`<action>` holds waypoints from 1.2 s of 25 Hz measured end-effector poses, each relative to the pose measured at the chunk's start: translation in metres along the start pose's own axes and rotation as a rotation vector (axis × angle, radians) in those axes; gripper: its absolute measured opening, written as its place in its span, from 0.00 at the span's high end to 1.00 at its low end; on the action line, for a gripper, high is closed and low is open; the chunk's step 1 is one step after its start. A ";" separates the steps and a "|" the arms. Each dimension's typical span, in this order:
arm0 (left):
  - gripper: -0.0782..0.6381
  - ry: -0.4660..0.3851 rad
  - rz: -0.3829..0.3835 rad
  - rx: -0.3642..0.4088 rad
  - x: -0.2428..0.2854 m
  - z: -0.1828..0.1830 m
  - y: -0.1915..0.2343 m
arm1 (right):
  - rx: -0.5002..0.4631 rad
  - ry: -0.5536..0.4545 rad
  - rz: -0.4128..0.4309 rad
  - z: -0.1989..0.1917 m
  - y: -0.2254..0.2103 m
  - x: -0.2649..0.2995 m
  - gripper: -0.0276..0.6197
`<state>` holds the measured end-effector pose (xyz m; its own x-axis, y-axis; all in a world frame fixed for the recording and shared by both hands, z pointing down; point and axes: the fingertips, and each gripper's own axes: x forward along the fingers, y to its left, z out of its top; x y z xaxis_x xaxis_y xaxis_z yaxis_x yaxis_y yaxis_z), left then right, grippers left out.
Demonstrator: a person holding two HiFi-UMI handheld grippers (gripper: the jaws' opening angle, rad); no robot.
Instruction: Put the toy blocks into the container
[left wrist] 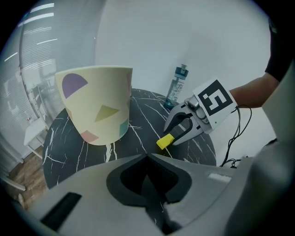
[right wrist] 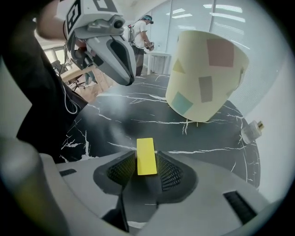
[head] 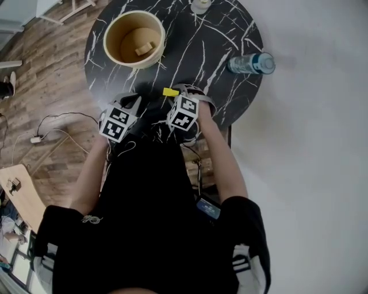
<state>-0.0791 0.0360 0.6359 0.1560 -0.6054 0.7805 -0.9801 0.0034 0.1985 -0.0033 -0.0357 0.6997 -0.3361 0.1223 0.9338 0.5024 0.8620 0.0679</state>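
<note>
A yellow block [head: 170, 92] lies flat on the black marble table [head: 230, 34], near its front edge. My right gripper [head: 183, 92] points steeply down over it. In the right gripper view the yellow block [right wrist: 146, 156] sits between the open jaws of that gripper [right wrist: 146, 162], resting on the tabletop. The left gripper view shows the right gripper [left wrist: 177, 134] around the yellow block [left wrist: 165, 142]. My left gripper [head: 131, 99] hovers just to the left, its jaws shut and empty [left wrist: 147, 156]. The cream container [head: 115, 28] stands at the far left with one wooden block [head: 144, 49] inside.
A water bottle [head: 251, 63] lies at the table's right edge. A small white object [head: 201, 6] sits at the far edge. Wooden floor with cables [head: 52, 123] lies to the left of the table. A person [right wrist: 143, 27] stands far off in the room.
</note>
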 end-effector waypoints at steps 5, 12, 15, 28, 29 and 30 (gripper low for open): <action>0.89 -0.002 -0.006 -0.009 -0.004 -0.004 0.002 | 0.011 0.033 0.019 -0.004 0.002 0.012 0.73; 0.89 -0.002 -0.005 -0.042 -0.013 -0.016 0.017 | 0.018 0.072 0.047 -0.005 0.005 0.015 0.77; 0.89 -0.006 -0.002 -0.057 -0.016 -0.020 0.025 | 0.033 0.056 0.046 0.005 0.008 0.014 0.77; 0.89 -0.075 0.082 -0.189 -0.052 -0.040 0.076 | 0.320 -0.296 0.057 0.130 0.016 0.009 0.77; 0.89 -0.085 0.096 -0.200 -0.056 -0.041 0.081 | 0.326 -0.317 0.056 0.139 0.016 0.008 0.77; 0.89 -0.095 0.112 -0.211 -0.061 -0.042 0.087 | 0.330 -0.335 0.053 0.147 0.016 0.008 0.77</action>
<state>-0.1687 0.1063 0.6308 0.0258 -0.6636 0.7476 -0.9419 0.2344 0.2406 -0.1147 0.0517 0.6563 -0.5826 0.2754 0.7647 0.2636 0.9540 -0.1428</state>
